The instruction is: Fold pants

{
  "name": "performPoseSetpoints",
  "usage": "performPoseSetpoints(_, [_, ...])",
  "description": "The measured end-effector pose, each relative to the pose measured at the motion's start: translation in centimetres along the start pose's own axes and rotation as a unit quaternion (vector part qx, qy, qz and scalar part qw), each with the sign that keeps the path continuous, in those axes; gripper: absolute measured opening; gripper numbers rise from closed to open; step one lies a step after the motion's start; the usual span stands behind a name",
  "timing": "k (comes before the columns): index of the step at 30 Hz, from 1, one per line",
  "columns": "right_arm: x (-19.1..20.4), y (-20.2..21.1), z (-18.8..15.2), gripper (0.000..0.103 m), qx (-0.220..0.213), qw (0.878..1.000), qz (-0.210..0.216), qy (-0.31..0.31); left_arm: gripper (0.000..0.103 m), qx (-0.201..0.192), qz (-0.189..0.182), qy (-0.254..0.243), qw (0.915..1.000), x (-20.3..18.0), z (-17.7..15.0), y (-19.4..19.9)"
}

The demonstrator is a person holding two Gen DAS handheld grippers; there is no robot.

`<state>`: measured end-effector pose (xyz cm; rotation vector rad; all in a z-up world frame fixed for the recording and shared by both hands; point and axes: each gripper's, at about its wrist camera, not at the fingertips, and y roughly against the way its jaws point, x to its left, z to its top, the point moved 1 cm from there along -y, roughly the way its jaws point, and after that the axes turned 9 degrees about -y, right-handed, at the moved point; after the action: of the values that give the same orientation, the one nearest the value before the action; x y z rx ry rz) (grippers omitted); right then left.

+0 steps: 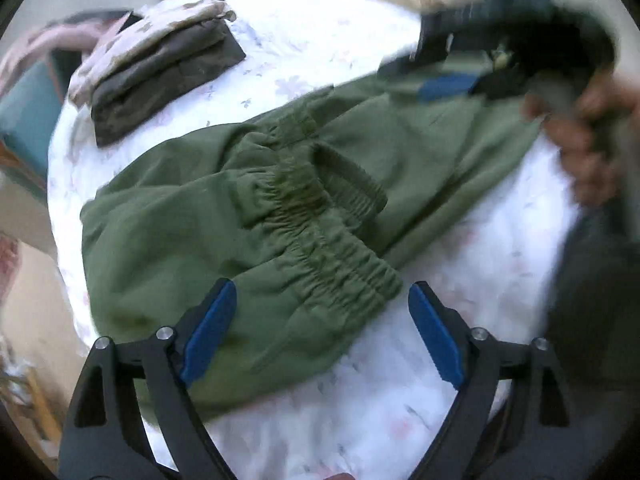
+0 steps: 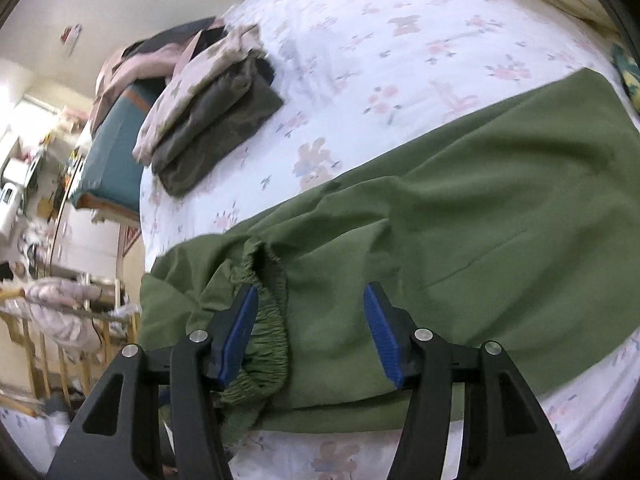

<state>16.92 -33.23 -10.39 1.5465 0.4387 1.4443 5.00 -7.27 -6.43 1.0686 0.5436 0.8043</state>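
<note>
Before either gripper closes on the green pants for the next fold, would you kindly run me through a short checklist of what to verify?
1. Left gripper open, jaws wide: ok.
2. Right gripper open, nothing clamped: ok.
3. Olive-green fabric pants lying flat on the white floral bedsheet: not ok, fabric is bunched near the waist.
4. Gathered elastic waistband within reach of the left gripper: ok, just ahead of its fingers.
5. Pant legs aligned one over the other: cannot tell, the far end is blurred or out of frame.
6. Folded dark grey garment lying apart from the pants: ok.
</note>
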Motion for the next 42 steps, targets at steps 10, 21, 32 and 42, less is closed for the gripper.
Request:
performPoseSetpoints(10, [5.0, -4.2, -3.7, 0.062, 0.069, 0.993, 0.065, 0.067, 0.09, -0.009, 0.137, 0.116, 0.9837, 11.0, -2.8, 1.3])
performPoseSetpoints(21, [10.8, -3.6, -4.9, 0.01, 0.003, 0.971, 0.054, 0.233, 0.09, -0.045, 0.124, 0.205, 0.9698, 15.3, -4.5, 0.8])
performPoseSetpoints(32, [8.3, -10.0, -0.2, 0.028, -0.017, 0.979, -0.05, 0.198, 0.09, 0.076, 0.114, 0.211, 0.9678, 15.1, -4.5, -5.6])
performPoseSetpoints(42, [10.2, -5.5, -2.9, 0.036, -0.002, 0.977, 0.002, 0.212, 0.09, -0.009, 0.127, 0.16, 0.9789, 12.6, -2.9, -3.0])
